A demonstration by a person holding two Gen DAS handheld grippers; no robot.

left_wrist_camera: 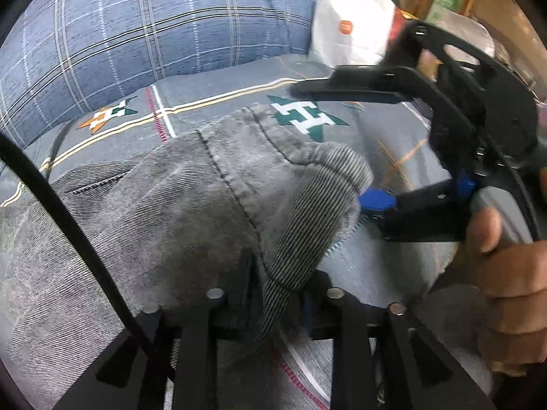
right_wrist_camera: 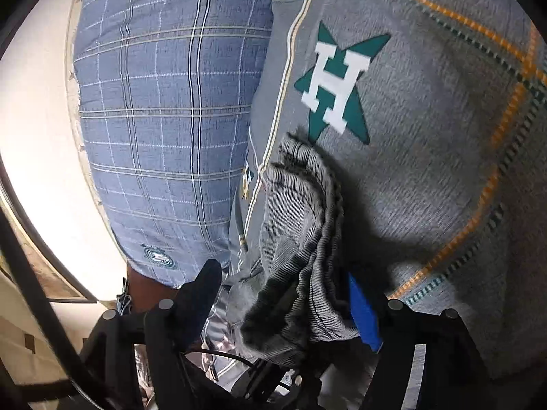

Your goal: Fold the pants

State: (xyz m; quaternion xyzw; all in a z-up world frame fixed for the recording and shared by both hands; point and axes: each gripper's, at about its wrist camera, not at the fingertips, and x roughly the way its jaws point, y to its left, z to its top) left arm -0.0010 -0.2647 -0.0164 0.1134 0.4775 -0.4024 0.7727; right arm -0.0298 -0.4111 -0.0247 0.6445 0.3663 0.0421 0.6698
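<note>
Pants [left_wrist_camera: 191, 191], gray and ribbed, lie bunched on the bed, and both claws are at one thick edge of them. In the left wrist view the left claw [left_wrist_camera: 273, 294] sits at 6 o'clock with a fold of the striped cloth running down between its two fingers; the fingers stand a little apart, and I cannot tell if they really pinch the cloth or just have it lying between them. The right claw [left_wrist_camera: 345, 147] comes in from 3 o'clock with its fingers wide apart, one above the cloth and one with a blue pad [left_wrist_camera: 376, 201] touching the rolled edge. A hand [left_wrist_camera: 506, 273] grips its handle at 4 o'clock. In the right wrist view the same bunch of cloth [right_wrist_camera: 301, 239] lies between the spread fingers of the right claw [right_wrist_camera: 283, 294], and it does not look squeezed. I think the step in hand is getting a good hold on this edge so the pants can be lifted and laid over. The next move needs both claws to close on the cloth, taking all the layers, and then to lift together so the fold stays even. The bed sheet [left_wrist_camera: 393, 130] is gray with green stars that have a white H, plus orange and cream lines. Farther off, at 11 o'clock, is a blue checked pillow [left_wrist_camera: 154, 24]. At 1 o'clock sits something white [left_wrist_camera: 352, 30], too blurry to name. A pale wall [right_wrist_camera: 37, 136] shows at 9 o'clock in the right view.
</note>
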